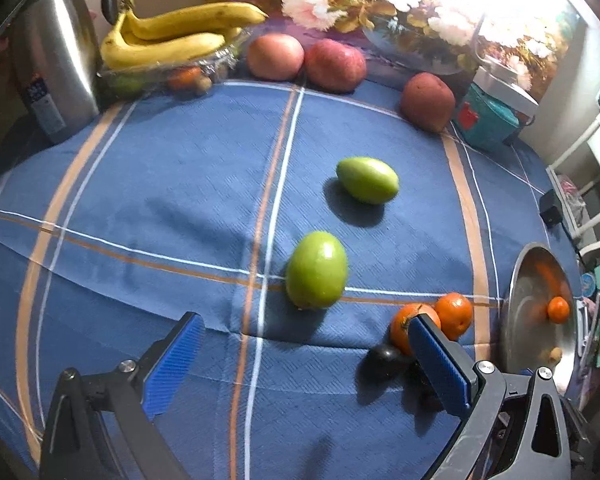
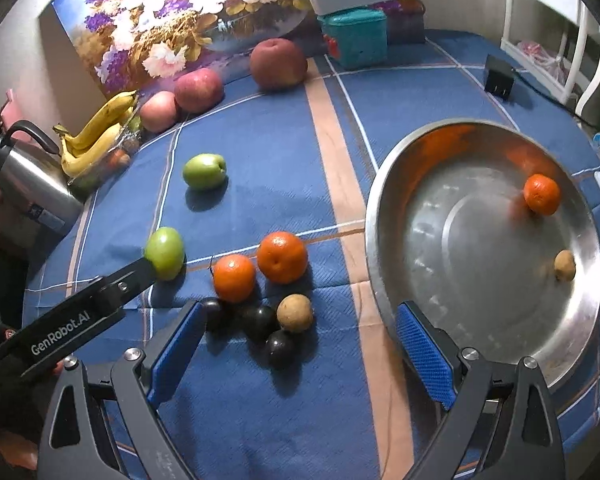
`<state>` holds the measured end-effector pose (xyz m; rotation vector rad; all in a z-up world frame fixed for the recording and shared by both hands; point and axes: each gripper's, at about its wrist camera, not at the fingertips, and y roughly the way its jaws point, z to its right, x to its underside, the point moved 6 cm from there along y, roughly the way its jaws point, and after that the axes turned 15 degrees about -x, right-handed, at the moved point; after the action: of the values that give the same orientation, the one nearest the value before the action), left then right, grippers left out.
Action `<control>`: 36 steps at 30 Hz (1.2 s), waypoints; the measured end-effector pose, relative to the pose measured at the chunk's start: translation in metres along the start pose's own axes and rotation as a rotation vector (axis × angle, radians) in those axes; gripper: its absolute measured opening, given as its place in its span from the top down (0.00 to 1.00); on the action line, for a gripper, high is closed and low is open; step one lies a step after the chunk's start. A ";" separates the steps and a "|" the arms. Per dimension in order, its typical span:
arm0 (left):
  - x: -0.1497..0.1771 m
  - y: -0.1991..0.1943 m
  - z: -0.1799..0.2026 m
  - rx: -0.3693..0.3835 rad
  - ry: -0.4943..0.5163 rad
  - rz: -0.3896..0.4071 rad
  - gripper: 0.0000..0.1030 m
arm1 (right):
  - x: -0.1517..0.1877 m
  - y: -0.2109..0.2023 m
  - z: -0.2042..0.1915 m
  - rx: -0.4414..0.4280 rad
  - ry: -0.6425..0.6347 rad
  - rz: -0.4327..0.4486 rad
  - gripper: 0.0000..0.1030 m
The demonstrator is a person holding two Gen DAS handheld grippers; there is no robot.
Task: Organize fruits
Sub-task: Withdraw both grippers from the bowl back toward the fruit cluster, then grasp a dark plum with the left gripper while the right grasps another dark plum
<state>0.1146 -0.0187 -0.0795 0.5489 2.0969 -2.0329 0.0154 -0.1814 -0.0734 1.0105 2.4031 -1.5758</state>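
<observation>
Two green fruits (image 1: pixel 318 270) (image 1: pixel 368 180) lie mid-cloth. My left gripper (image 1: pixel 304 320) is open just short of the nearer one; in the right wrist view its finger (image 2: pixel 140 272) touches or nearly touches that green fruit (image 2: pixel 166 252). My right gripper (image 2: pixel 300 308) is open over a cluster: two oranges (image 2: pixel 234 278) (image 2: pixel 282 257), a small brown fruit (image 2: pixel 296 313) and three dark plums (image 2: pixel 260 318). A steel bowl (image 2: pixel 376 208) to the right holds an orange (image 2: pixel 542 194) and a small brown fruit (image 2: pixel 565 265).
Three red apples (image 1: pixel 275 56) (image 1: pixel 335 65) (image 1: pixel 427 101) line the back by a flower picture. Bananas (image 1: pixel 172 36) rest on a wrapped tray beside a steel kettle (image 1: pixel 56 60). A teal box (image 2: pixel 356 38) and a black adapter (image 2: pixel 499 76) sit far right.
</observation>
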 end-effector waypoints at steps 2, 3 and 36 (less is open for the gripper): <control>0.001 0.002 0.001 0.004 0.006 -0.010 0.00 | 0.002 0.002 -0.001 -0.014 -0.005 -0.011 0.07; 0.002 0.003 0.000 0.009 0.001 -0.012 0.00 | 0.003 0.004 -0.002 -0.019 -0.010 -0.015 0.07; 0.026 0.020 0.034 0.133 0.052 -0.164 0.45 | 0.021 0.034 -0.016 -0.057 -0.041 -0.163 0.52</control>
<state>0.0939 -0.0487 -0.1099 0.4672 2.1109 -2.2848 0.0229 -0.1495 -0.1015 0.7831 2.5436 -1.5496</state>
